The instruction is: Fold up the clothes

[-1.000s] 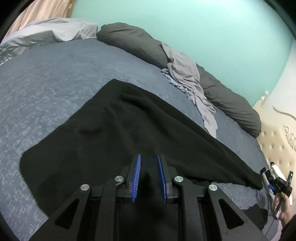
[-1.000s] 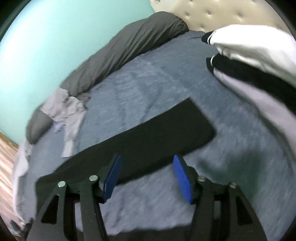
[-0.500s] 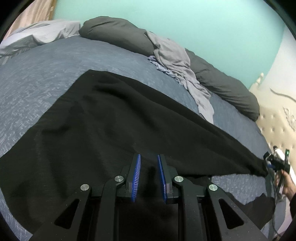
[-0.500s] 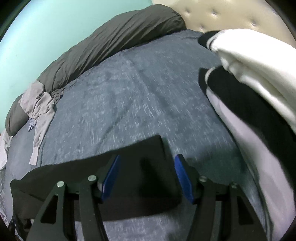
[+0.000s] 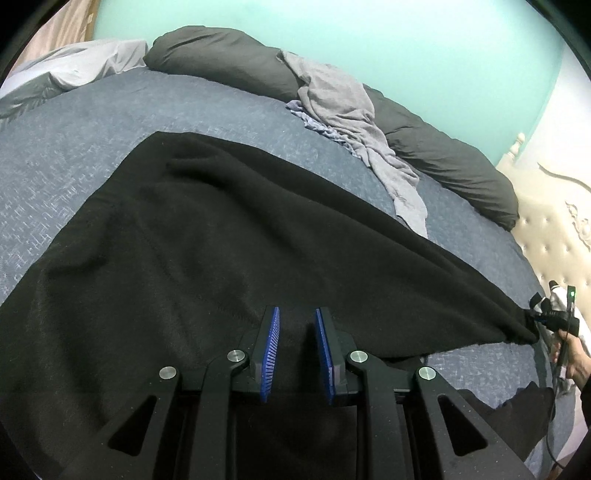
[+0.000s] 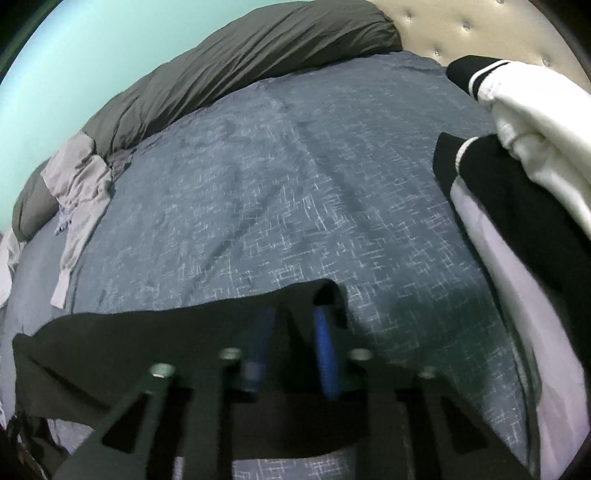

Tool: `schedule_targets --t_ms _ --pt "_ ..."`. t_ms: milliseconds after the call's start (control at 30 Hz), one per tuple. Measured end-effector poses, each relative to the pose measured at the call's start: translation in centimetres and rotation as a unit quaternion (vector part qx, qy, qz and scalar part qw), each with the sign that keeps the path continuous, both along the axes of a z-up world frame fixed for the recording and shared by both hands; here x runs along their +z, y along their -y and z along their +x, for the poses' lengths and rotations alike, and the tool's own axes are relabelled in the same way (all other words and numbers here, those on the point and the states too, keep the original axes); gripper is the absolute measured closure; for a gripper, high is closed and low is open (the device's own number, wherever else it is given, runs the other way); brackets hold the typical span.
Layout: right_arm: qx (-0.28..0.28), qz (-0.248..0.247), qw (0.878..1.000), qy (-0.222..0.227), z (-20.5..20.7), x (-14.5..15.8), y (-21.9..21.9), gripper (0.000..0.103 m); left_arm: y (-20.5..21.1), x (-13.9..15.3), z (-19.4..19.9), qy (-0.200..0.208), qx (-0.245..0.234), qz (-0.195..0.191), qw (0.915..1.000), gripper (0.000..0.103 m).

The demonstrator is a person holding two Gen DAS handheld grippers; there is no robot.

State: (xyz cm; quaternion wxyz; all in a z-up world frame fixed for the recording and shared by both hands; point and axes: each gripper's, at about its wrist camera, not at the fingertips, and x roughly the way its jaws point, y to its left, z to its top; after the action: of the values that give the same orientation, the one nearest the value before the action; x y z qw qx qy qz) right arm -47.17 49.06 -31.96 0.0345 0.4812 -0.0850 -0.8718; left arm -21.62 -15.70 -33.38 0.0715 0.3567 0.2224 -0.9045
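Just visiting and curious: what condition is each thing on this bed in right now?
Black fleece cloth: spread, pulled taut between both tongs.
Left tongs: clamped on cloth.
Right tongs: just closed on cloth corner.
Grey garment: crumpled.
Black-and-white clothes: piled.

Black garment [image 5: 229, 236]: matt fuzzy cloth; bedcover [image 6: 295, 166]: woven cloth.

Garment [image 5: 229, 251] spread on bed [image 5: 74, 147], near side. Long rolled duvet [image 5: 229, 62] along far edge, crumpled cloth [image 5: 343, 107] draped over it onto bed. Folded pile [image 6: 517, 177] at right, by headboard [image 6: 461, 26]. Pillow [image 5: 81, 66] far left.
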Motion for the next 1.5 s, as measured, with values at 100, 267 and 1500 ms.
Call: schedule_targets --t_ms 100,267,1500 --pt "-0.001 0.008 1.0 -0.004 -0.2 0.3 -0.3 0.099 0.0 0.0 -0.2 0.0 -0.001 -0.006 1.0 0.081" --pt "-0.024 -0.002 0.999 -0.047 -1.3 2.8 -1.2 0.099 -0.3 -0.2 -0.4 0.004 -0.006 -0.014 0.9999 0.081" --pt "0.389 -0.009 0.92 -0.052 1.7 3.2 35.3 0.063 -0.1 0.8 -0.5 -0.006 -0.011 -0.019 0.9997 0.081"
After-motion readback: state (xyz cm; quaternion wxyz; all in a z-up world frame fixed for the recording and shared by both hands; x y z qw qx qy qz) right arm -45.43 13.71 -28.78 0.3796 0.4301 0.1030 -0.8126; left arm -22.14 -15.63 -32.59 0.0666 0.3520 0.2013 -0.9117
